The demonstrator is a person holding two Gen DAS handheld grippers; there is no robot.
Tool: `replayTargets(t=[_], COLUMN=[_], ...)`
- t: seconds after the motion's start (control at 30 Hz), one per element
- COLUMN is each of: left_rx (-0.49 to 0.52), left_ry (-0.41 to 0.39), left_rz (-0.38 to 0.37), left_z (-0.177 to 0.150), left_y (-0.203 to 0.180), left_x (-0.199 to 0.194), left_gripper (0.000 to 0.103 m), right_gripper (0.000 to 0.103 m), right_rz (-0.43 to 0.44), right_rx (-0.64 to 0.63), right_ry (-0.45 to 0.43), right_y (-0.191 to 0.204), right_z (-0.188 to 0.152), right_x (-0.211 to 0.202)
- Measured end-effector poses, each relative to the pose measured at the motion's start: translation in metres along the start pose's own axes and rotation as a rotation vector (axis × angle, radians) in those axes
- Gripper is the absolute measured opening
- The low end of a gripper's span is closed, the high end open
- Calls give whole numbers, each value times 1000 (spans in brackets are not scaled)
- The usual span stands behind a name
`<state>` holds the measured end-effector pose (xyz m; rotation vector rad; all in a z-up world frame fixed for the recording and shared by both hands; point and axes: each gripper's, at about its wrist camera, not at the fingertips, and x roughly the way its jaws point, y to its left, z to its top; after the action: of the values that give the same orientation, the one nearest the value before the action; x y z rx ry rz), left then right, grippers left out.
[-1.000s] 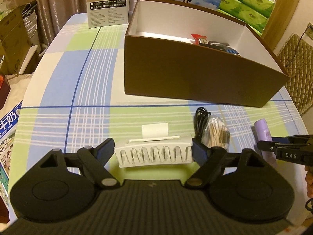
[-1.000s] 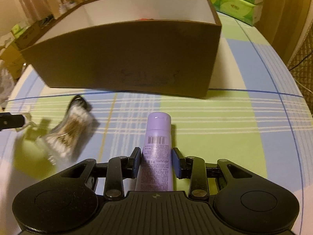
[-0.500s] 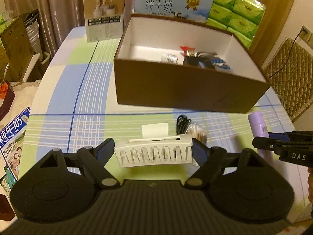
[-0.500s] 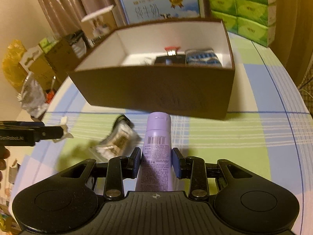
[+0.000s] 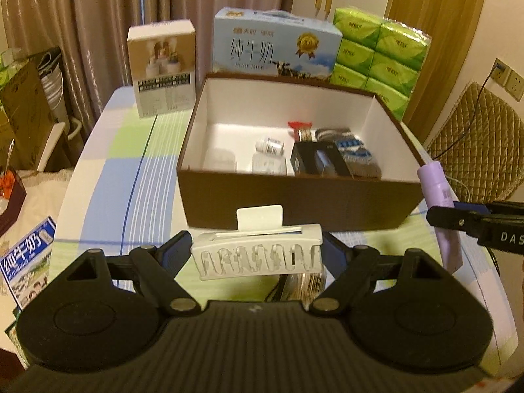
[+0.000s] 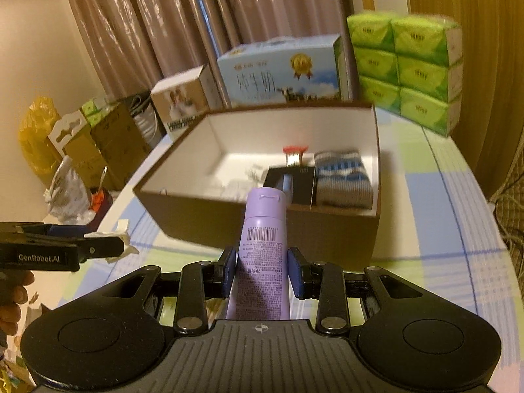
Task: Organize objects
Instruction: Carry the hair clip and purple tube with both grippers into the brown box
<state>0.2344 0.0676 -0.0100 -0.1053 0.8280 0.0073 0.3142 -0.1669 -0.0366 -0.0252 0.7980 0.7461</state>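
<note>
My left gripper is shut on a white ribbed holder and holds it above the table, in front of the brown box. My right gripper is shut on a purple tube, raised and pointing at the box. The tube also shows at the right of the left wrist view. The box holds a small bottle, a black item, a striped sock and a red-capped packet. A bag of cotton swabs lies on the table below the holder.
Behind the box stand a small carton, a blue milk carton and stacked green tissue packs. A quilted chair is at the right. Cardboard boxes and bags crowd the floor at the left.
Both grippers have risen with their objects and moved towards the box, so its inside now shows. The swab bag stays on the table.
</note>
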Motion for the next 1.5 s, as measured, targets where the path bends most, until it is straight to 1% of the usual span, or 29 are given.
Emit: replayTargets(t=[0.2, 0.4, 0.67, 0.8, 1.13, 1.5], left_rx=[20, 33, 63, 76, 107, 110], left_ry=[-33, -62, -72, -62, -11, 14], left_rz=[5, 12, 29, 38, 47, 56], left_z=[28, 58, 98, 112, 124, 136], left_y=[-4, -5, -6, -6, -8, -4], left_x=[7, 23, 55, 74, 121, 154], left_gripper=[80, 80, 80, 80, 80, 80], right_gripper=[31, 31, 31, 31, 31, 31], right_rz=[-3, -3, -28, -50, -96, -132], right_rx=[-2, 14, -2, -10, -40, -83], right_ry=[-41, -68, -89, -81, -15, 30], right_y=[-9, -22, -36, -46, -63, -72], right_z=[27, 54, 88, 100, 110, 125], right_x=[3, 15, 39, 57, 107, 154])
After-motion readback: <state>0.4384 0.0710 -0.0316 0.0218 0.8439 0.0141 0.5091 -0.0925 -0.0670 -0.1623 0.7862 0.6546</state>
